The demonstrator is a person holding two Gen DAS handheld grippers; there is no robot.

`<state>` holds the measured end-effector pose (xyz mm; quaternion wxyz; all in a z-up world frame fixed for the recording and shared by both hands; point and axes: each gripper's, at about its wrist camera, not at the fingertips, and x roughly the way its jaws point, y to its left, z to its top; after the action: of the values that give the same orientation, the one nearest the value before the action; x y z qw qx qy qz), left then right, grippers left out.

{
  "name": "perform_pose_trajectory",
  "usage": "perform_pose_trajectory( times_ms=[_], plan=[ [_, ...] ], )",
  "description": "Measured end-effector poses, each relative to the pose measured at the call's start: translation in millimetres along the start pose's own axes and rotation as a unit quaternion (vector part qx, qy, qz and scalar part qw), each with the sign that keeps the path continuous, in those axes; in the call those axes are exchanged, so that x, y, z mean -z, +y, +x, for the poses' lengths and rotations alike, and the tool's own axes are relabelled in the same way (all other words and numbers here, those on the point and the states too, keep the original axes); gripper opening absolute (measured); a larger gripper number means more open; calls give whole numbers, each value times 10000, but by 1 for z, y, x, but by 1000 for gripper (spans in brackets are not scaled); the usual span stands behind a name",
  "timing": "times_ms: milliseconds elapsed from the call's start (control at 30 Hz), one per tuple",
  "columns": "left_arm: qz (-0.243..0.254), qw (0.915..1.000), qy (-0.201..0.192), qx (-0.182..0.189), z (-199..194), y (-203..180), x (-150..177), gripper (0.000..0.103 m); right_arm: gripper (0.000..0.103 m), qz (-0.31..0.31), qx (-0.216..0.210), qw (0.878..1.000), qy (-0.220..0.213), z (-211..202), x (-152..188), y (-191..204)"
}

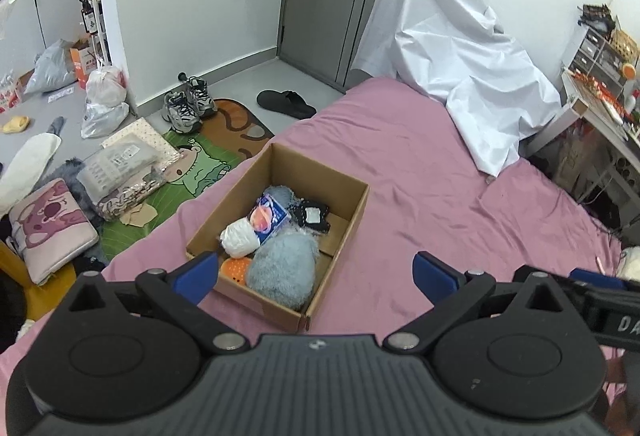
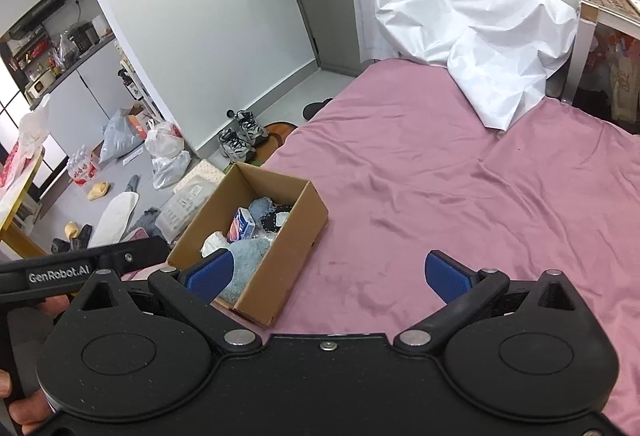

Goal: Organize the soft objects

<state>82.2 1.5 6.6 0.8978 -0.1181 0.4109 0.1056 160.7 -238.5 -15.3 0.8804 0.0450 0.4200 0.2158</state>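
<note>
**Soft objects: boxed, looks near done**

Soft objects sit inside the cardboard box [image 1: 340, 220] on the pink bedsheet [image 1: 440, 175]: grey fluffy plush [image 1: 284, 268] in front, white yarn ball [image 1: 239, 240], blue-orange packet [image 1: 269, 216], black-white piece [image 1: 312, 216] and an orange bit [image 1: 236, 268] at the near edge. Box is roughly full, loosely piled, nothing spilling over. No loose soft items visible on the sheet, except maybe something white at the left view's right edge. Your left gripper [image 1: 316, 274] and right gripper [image 2: 328, 276] hang above, jaws fully spread, holding nothing.
</note>
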Motion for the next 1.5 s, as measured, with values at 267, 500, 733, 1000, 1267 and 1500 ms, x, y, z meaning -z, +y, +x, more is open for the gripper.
perform_pose_trajectory(
  times_ms=[267, 500, 733, 1000, 1267, 1500],
  plan=[
    [243, 9997, 22, -2, -18, -14, 16, 103, 103, -72, -1, 10000, -43, -23, 5, -6],
    [363, 9993, -19, -20, -35, -19, 26, 103, 103, -57, -48, 9997, -221, -43, 11, -10],
    [363, 9992, -126, 48, -50, -18, 32, 102, 103, -100, 75, 9996, -237, -57, 22, -6],
    [398, 9989, -234, 55, -64, -17, 39, 102, 103, -62, 164, 9993, -326, -73, 31, -5],
    [402, 9986, -320, 98, -74, -16, 46, 103, 103, -158, 204, 9990, -364, -81, 40, 0],
    [412, 9984, -382, 75, -80, -15, 50, 103, 103, -199, 213, 9990, -346, -83, 44, 4]
  ],
)
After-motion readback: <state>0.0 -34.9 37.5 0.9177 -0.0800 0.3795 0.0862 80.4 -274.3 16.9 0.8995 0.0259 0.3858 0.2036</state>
